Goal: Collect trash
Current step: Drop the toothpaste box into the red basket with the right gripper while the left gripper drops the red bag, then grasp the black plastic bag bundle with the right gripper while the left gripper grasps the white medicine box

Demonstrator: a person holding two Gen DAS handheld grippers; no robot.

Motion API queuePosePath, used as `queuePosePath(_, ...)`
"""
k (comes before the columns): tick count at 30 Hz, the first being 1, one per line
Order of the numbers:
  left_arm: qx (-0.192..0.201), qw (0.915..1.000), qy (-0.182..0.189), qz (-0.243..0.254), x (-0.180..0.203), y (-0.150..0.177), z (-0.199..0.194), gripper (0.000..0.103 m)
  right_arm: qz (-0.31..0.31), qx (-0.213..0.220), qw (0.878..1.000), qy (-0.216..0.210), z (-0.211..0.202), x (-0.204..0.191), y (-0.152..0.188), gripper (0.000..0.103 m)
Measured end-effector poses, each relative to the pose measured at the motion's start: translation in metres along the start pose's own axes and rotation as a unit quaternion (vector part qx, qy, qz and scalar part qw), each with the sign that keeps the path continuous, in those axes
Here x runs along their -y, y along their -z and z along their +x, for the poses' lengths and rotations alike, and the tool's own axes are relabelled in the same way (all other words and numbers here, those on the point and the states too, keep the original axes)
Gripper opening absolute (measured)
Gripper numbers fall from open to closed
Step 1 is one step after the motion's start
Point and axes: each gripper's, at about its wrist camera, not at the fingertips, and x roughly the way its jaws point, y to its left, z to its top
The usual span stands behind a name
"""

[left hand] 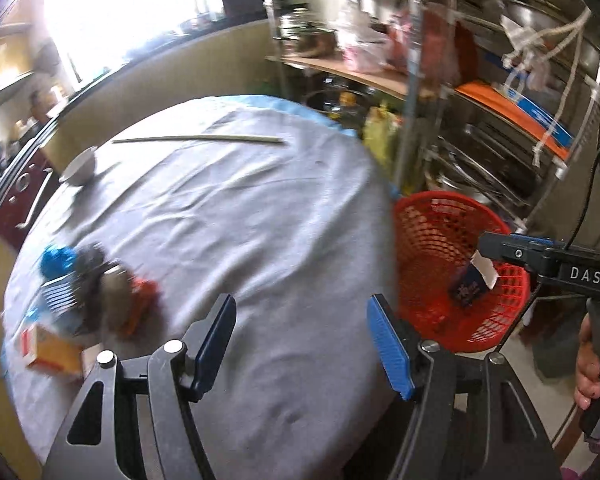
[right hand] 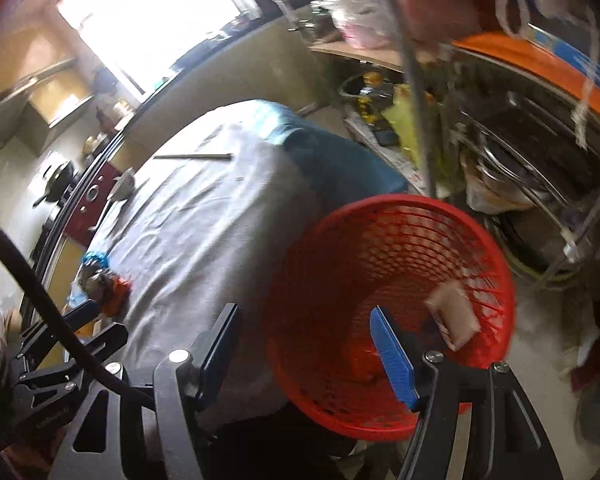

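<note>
Two chopsticks (left hand: 198,139) in left view

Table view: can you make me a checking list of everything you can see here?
Surface: table under wrinkled grey cloth.
Job's things: trash pile at the table's left; red basket beside the table; packet inside it.
Clutter: bowl and long stick on the cloth.
Grippers: left gripper open over the table; right gripper open at the basket.
Cables: black cable by the right gripper.
Surroundings: metal rack, bright window.
</note>
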Motion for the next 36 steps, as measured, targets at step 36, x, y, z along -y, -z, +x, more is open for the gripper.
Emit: queuePosePath(36,0.001,0.9845,-0.079,-0.156,-0.147,0.077,-0.040,0.069,-0.182,-0.035,0.980,-0.077,0.052,-0.206,0.007,0.070)
